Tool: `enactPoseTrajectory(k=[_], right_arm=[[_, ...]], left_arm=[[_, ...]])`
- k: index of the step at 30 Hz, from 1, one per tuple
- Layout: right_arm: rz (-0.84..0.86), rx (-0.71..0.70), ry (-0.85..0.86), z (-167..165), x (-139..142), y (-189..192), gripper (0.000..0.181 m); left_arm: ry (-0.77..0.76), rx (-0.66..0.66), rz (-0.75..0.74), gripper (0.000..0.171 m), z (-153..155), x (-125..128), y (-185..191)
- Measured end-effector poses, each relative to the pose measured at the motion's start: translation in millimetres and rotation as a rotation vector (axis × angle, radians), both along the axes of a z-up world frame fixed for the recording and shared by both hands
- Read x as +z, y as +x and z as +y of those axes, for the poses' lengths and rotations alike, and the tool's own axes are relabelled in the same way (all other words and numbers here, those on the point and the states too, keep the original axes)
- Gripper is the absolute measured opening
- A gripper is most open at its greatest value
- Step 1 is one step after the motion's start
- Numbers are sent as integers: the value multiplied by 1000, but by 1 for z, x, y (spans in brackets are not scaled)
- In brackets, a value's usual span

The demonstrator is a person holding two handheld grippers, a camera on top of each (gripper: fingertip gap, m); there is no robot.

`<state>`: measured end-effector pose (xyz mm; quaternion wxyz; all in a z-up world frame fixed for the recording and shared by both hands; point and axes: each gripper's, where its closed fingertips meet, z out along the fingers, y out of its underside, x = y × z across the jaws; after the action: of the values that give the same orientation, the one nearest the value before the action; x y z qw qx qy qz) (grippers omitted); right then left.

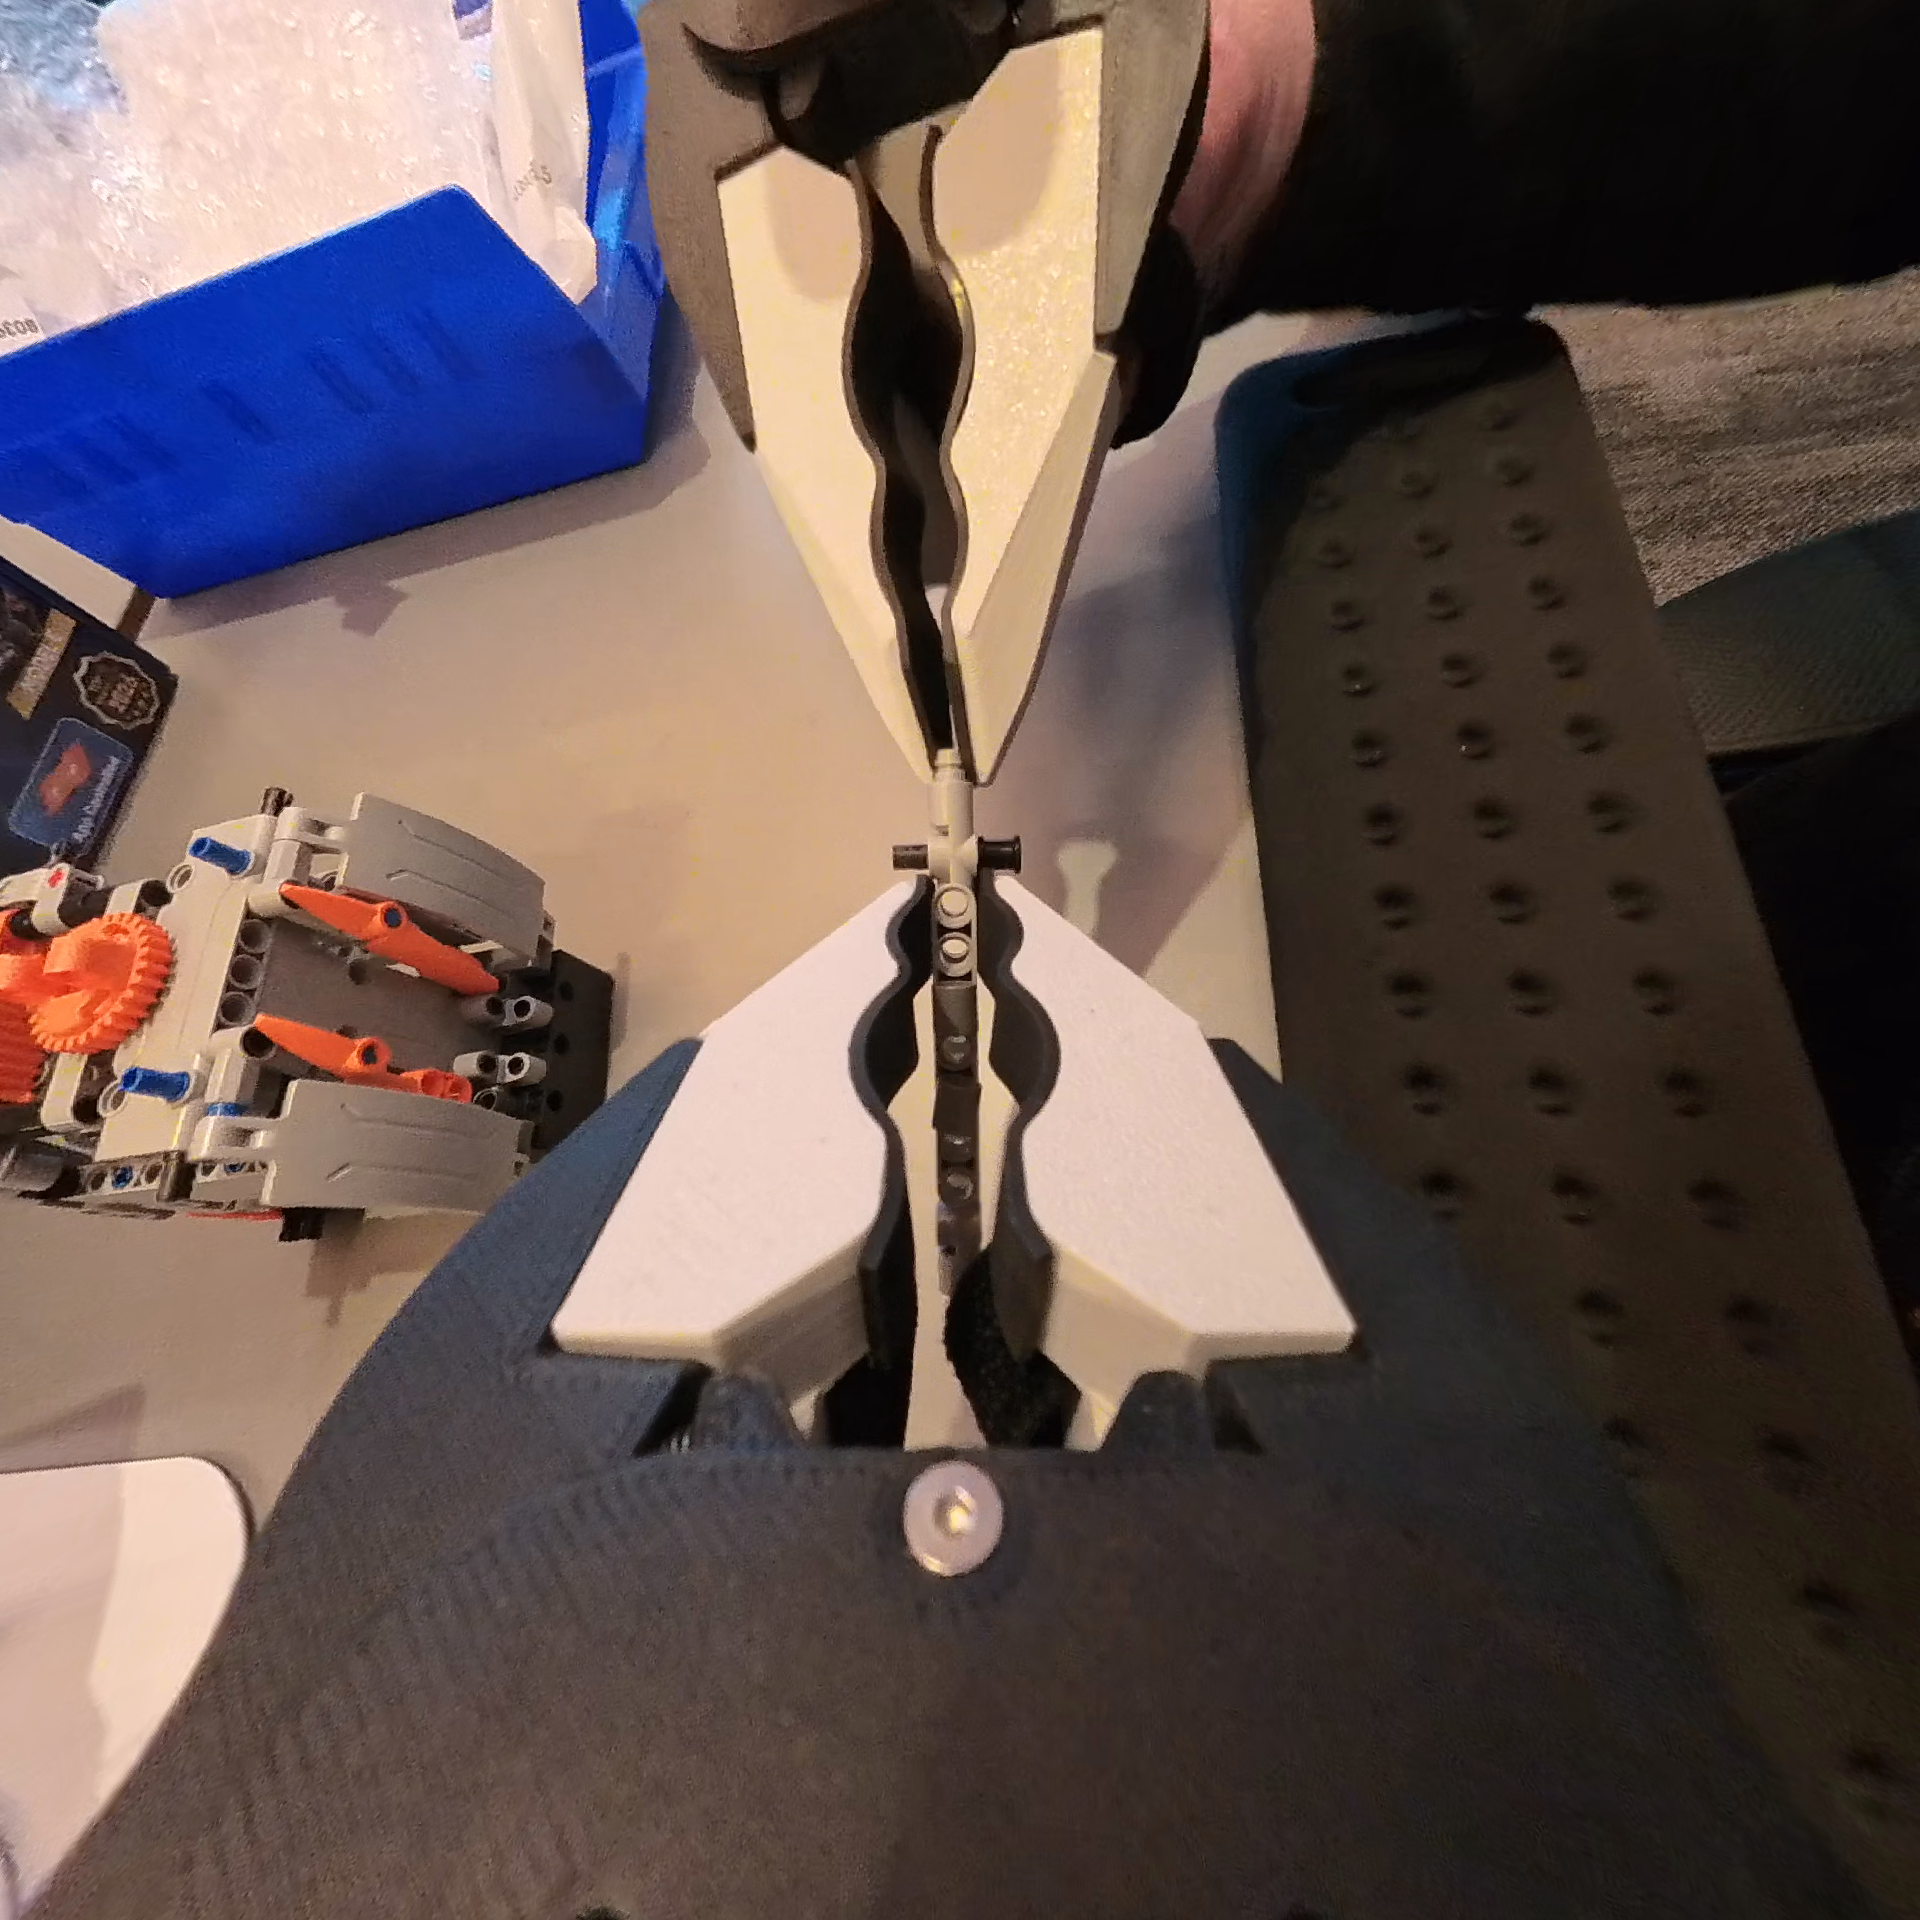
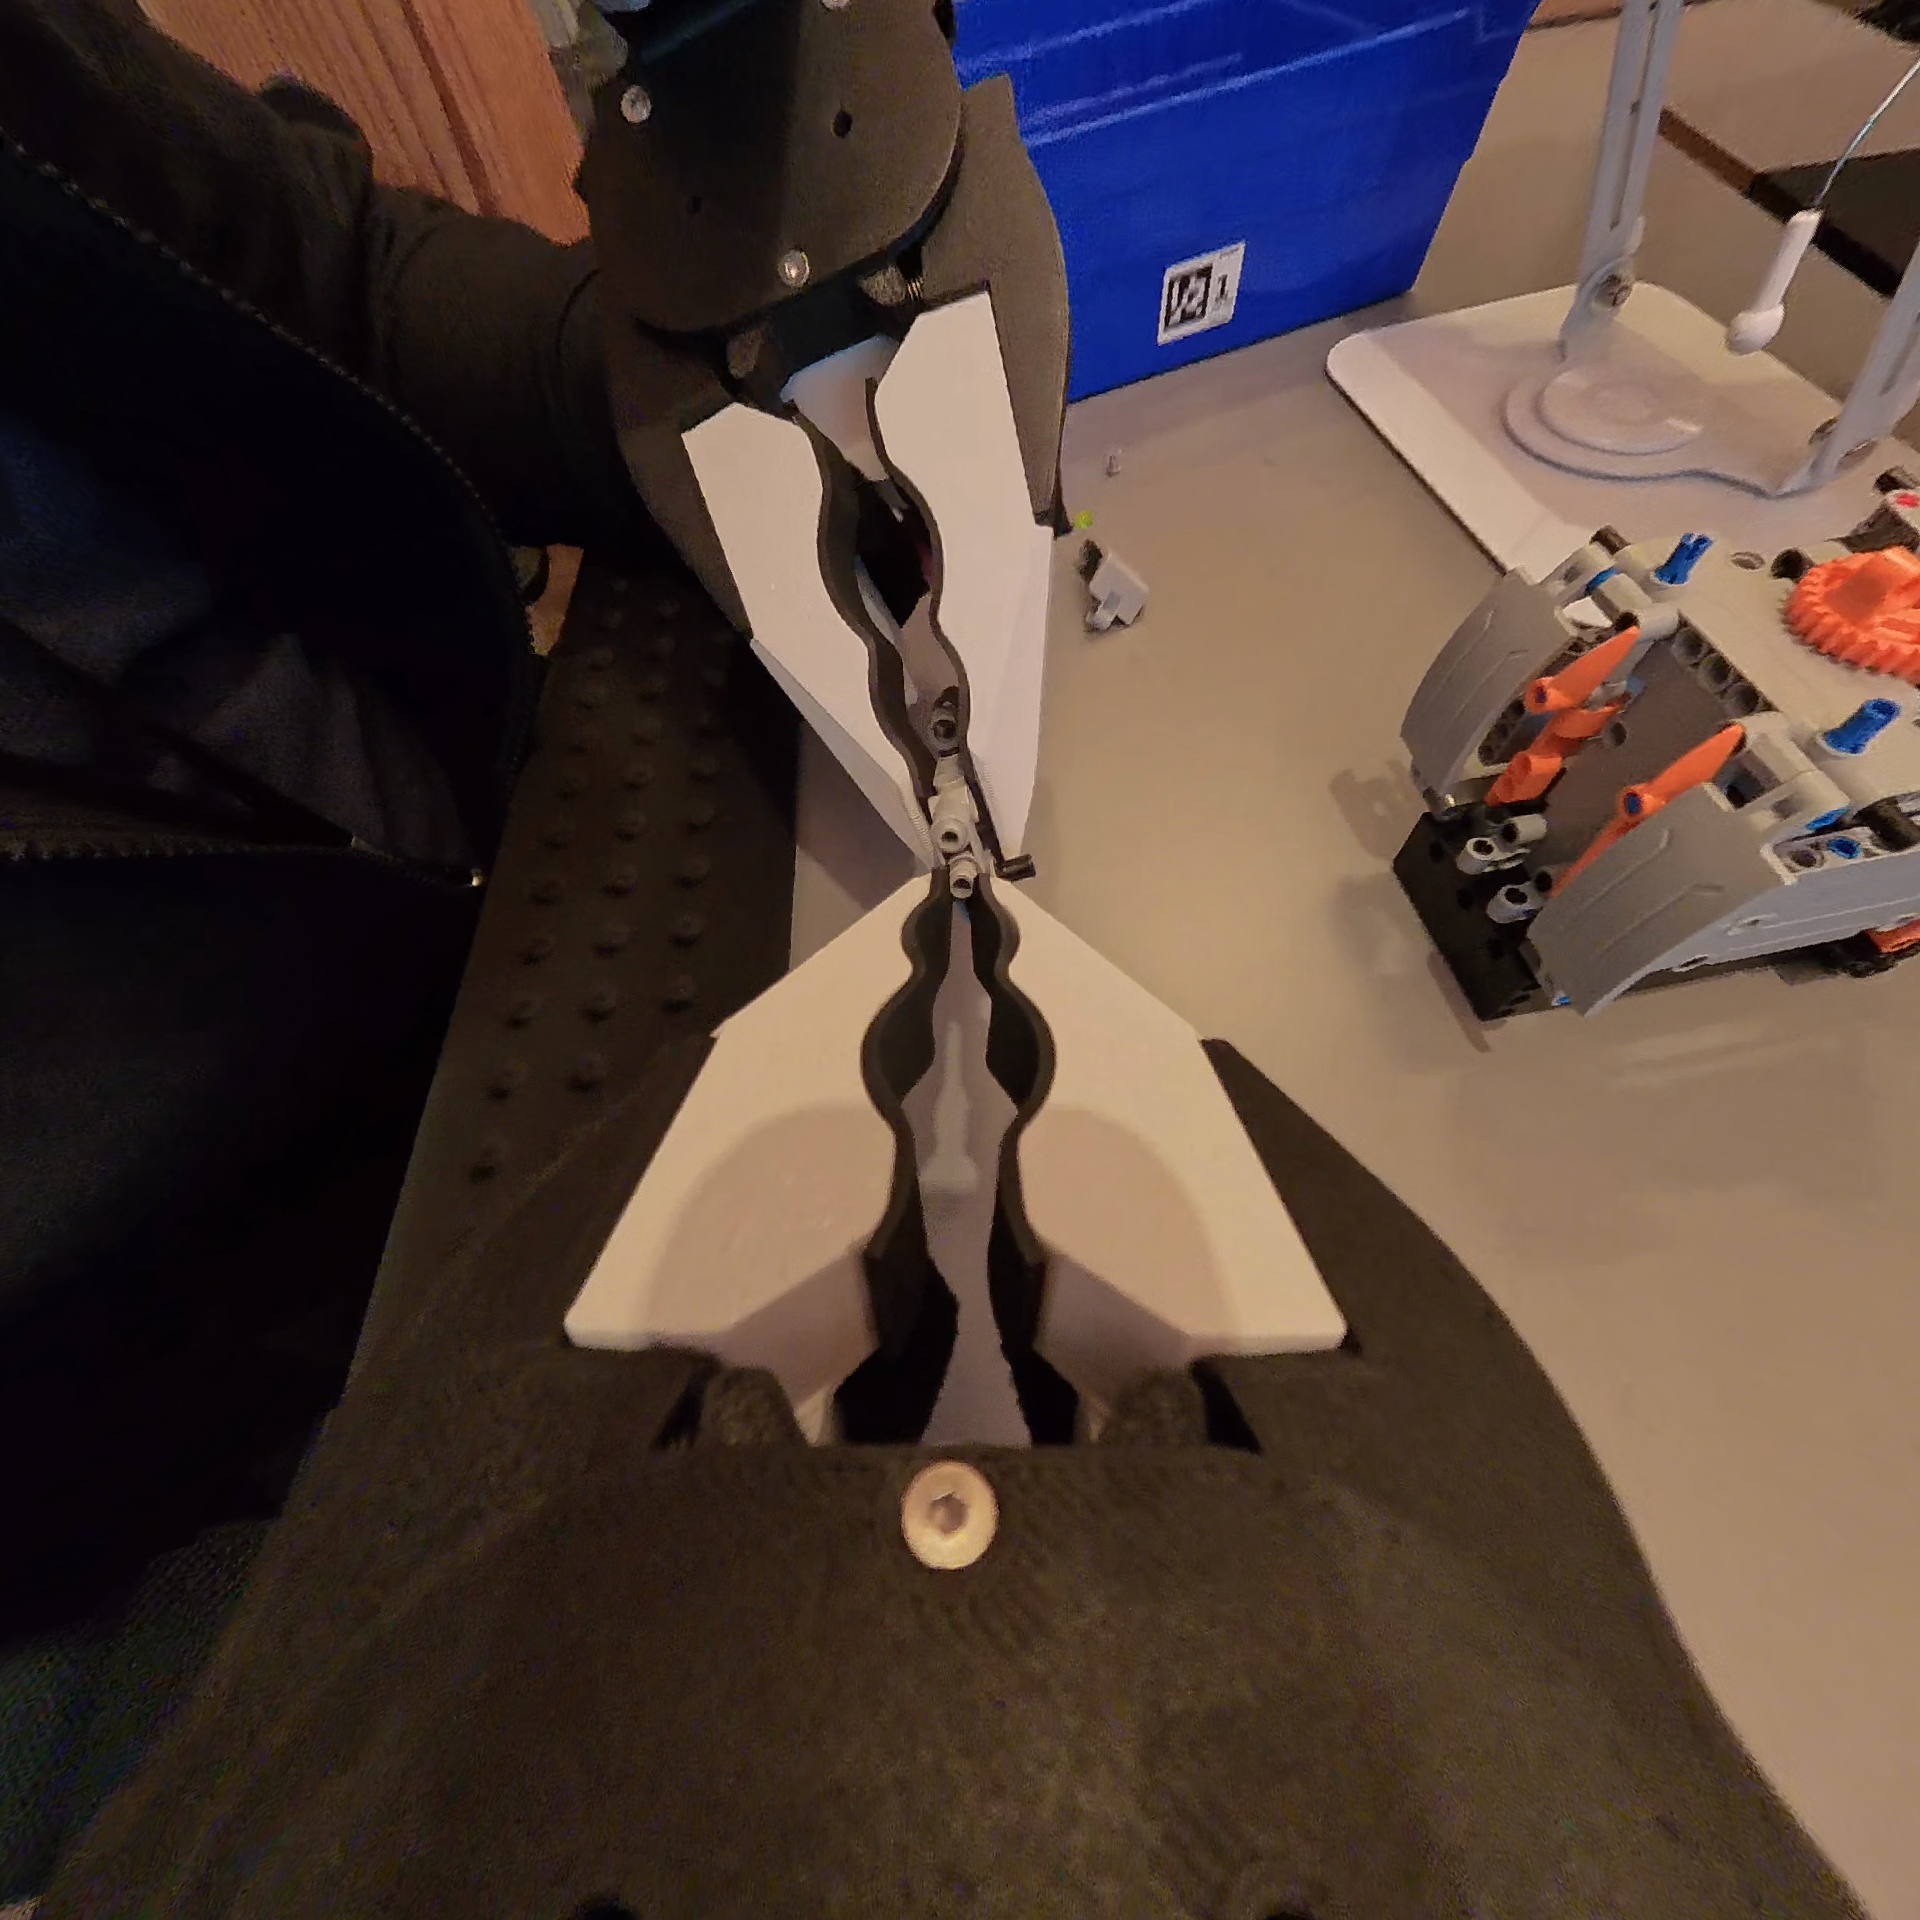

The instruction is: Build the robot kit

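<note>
My left gripper [image 1: 954,885] is shut on a dark grey brick beam [image 1: 956,1023] that lies lengthwise between its white fingers. A light grey connector [image 1: 951,826] with a black cross pin [image 1: 1003,854] sticks out of its tip. My right gripper [image 1: 951,767] comes in from the far side, tip to tip, and is shut on the outer end of that connector. In the right wrist view the right gripper [image 2: 964,885] pinches the connector [image 2: 951,826], and the left gripper [image 2: 968,847] holds the beam opposite. Both hover just above the grey table.
A grey, orange and black brick vehicle [image 1: 291,1029] [image 2: 1662,810] stands beside the grippers. A blue bin [image 1: 332,405] [image 2: 1226,135] is behind. A black studded mat [image 1: 1507,831] [image 2: 582,831] lies at the table edge. There is a loose light grey pin [image 1: 1081,883], a small grey part [image 2: 1114,594] and a white stand base [image 2: 1455,416]. Left and right tips are no more than a few centimetres apart.
</note>
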<state>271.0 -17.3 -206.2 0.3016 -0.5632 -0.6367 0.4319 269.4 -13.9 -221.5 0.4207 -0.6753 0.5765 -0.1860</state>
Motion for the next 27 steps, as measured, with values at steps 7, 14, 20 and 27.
enactPoseTrajectory(k=[7, 14, 20, 27], right_arm=[[16, -21, -10, 9, 8, -3, 9], [49, -30, -29, 9, 9, -2, 0], [-9, -29, -25, 10, -5, -6, 0], [-37, -78, -36, 25, -14, 3, 0]], left_arm=[[-69, 33, -53, 5, 8, 0, -5], [-82, 25, -68, 5, 5, 1, -3], [-67, 38, -1, 4, 7, -10, -5], [-250, 52, 147, 5, 4, -51, -14]])
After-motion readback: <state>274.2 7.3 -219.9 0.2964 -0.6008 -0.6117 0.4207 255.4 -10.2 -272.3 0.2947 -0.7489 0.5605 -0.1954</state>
